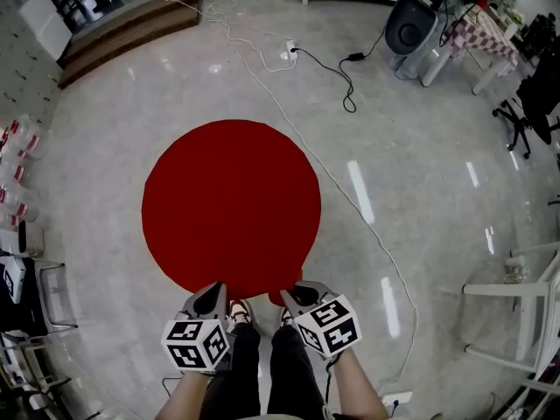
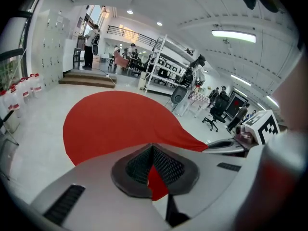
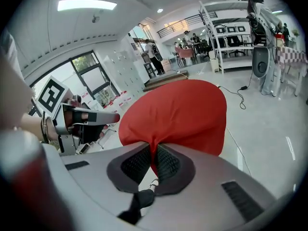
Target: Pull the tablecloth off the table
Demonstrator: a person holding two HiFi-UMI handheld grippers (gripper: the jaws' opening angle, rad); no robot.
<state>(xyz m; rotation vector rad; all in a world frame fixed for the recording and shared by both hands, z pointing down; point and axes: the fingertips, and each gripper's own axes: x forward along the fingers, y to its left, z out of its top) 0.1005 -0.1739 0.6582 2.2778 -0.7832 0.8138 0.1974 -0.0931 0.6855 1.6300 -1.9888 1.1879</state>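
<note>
A round red tablecloth (image 1: 232, 204) covers the table in the middle of the head view. Both grippers hold its near edge. My left gripper (image 1: 213, 293) is shut on the hem at the lower left; the left gripper view shows red cloth (image 2: 155, 177) pinched between its black pads (image 2: 169, 166). My right gripper (image 1: 296, 294) is shut on the hem beside it, and the cloth (image 3: 178, 114) bunches into a fold between its pads (image 3: 166, 162). The table itself is hidden under the cloth.
A white cable (image 1: 367, 221) runs over the glossy floor to the right of the table. White chair frames (image 1: 525, 296) stand at the right, a metal rack (image 1: 44, 296) at the left, a wooden step (image 1: 131, 29) at the back. The person's legs and shoes (image 1: 238, 311) are below the cloth's edge.
</note>
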